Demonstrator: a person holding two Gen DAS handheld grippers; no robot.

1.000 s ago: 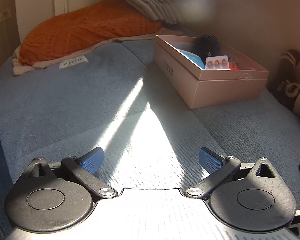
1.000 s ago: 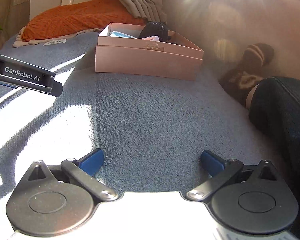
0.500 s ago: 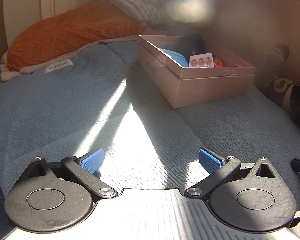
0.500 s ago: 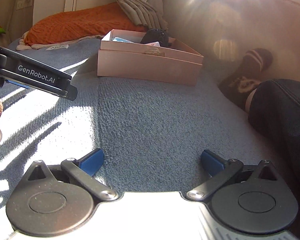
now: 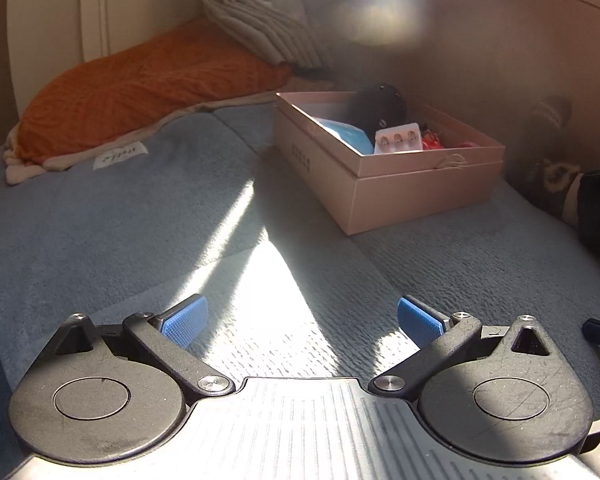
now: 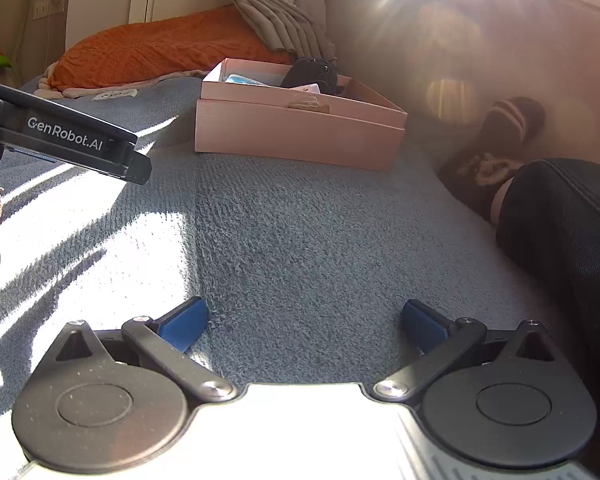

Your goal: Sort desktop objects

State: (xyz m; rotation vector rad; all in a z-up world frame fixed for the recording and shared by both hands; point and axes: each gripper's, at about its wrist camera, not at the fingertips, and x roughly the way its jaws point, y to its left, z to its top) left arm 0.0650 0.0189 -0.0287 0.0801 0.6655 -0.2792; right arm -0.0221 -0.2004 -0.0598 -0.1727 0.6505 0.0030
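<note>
Over the last second I've drawn back a little from the pink box (image 5: 388, 168), which already holds several things. My left hand-held gripper (image 5: 300, 322) and right hand-held gripper (image 6: 304, 322) both gape wide and empty over the bare blue blanket (image 6: 300, 220), so I judge the sorting finished.

**A sunlit home bedroom**

A blue-grey fleece blanket (image 5: 100, 220) is covering a bed, an orange knitted cushion (image 5: 140, 92) is lying at its far end, beige curtains (image 6: 276, 8) are hanging nearby, and a person's slippered foot (image 6: 500, 136) is resting there.
</note>
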